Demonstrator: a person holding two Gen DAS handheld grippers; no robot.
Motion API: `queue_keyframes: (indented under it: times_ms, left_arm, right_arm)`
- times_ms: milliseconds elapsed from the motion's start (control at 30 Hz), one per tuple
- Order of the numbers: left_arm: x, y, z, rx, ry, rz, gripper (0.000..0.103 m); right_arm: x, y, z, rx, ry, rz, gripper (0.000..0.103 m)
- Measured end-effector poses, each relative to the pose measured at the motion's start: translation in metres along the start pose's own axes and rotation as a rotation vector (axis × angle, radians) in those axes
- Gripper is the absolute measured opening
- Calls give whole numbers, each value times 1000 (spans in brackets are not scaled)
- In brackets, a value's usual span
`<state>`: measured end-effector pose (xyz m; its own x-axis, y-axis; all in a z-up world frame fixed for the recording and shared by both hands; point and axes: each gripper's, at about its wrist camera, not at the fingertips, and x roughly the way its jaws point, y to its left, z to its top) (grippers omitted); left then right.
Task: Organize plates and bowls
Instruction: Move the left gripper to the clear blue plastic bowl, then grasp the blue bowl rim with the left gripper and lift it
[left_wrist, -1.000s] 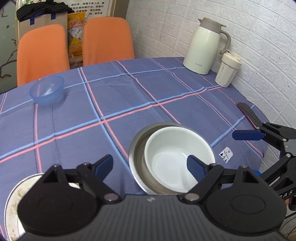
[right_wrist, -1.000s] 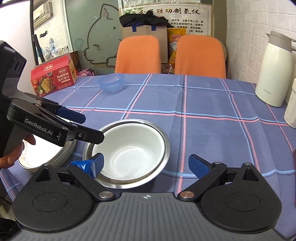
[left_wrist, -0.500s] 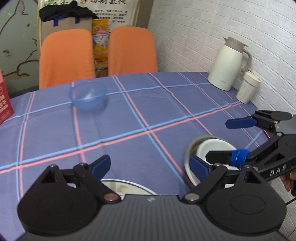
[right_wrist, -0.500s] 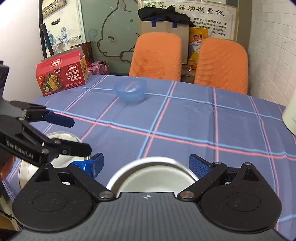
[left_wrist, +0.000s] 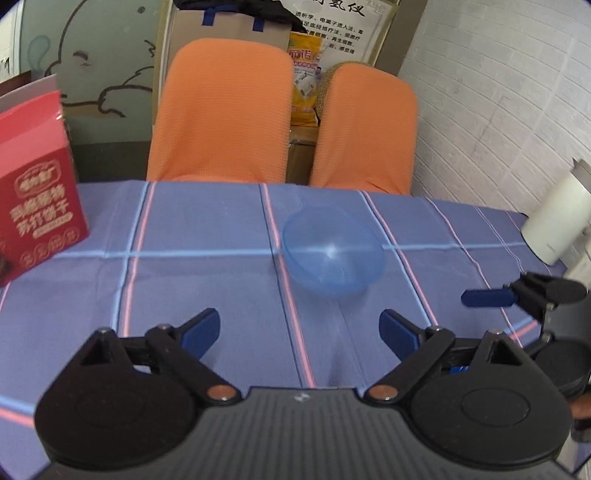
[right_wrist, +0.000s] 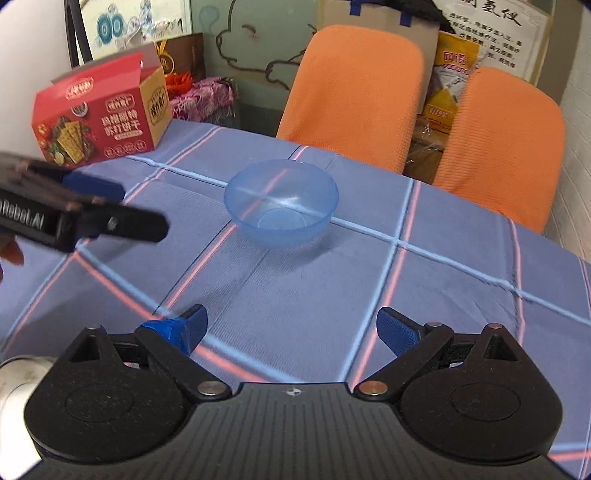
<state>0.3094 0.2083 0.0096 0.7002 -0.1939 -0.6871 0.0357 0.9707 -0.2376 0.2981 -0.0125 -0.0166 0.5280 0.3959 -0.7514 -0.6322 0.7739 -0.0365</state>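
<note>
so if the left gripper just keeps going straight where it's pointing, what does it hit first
Most likely the blue bowl: it sits on the tablecloth just ahead of the open left gripper, slightly right of centre, with nothing between. Depth is hard to judge, so it could touch the cloth first.

The black left gripper (left_wrist: 299, 330) and black right gripper (right_wrist: 291, 326) hover side by side, blue-padded fingers (left_wrist: 201, 332) spread wide, both holding nothing.

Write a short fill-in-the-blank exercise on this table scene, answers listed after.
1. The bowl on the tablecloth is ____ in colour.
2. Both chairs behind the table are ____.
3. The left tongs and right tongs are both ____.
4. The cracker box is mostly ____.

Answers: blue; orange; open; red
</note>
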Motion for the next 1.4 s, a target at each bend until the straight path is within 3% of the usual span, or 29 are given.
queue_keyframes:
  times_ms: [167, 367, 867, 1033, 1233, 1333, 1400]
  left_arm:
    - [50, -1, 33, -4, 21, -20, 92]
    - [91, 3, 45, -5, 55, 6, 92]
    - [120, 3, 49, -21, 91, -9, 92]
    - [121, 1, 49, 19, 74, -4, 92]
    - [121, -1, 44, 52, 42, -2, 92]
    - [120, -1, 42, 63, 32, 11, 86]
    - [120, -2, 43, 79, 31, 26, 70]
  right_arm:
    - [25, -5, 21, -11, 21, -4, 86]
    - [38, -3, 32, -68, 28, -37, 86]
    - [72, -3, 49, -46, 79, -19, 86]
    - [74, -10, 46, 13, 54, 30, 86]
    - [78, -5, 45, -15, -6, 20, 80]
    - [78, -7, 47, -10, -19, 37, 76]
    - [78, -5, 49, -13, -43, 46, 74]
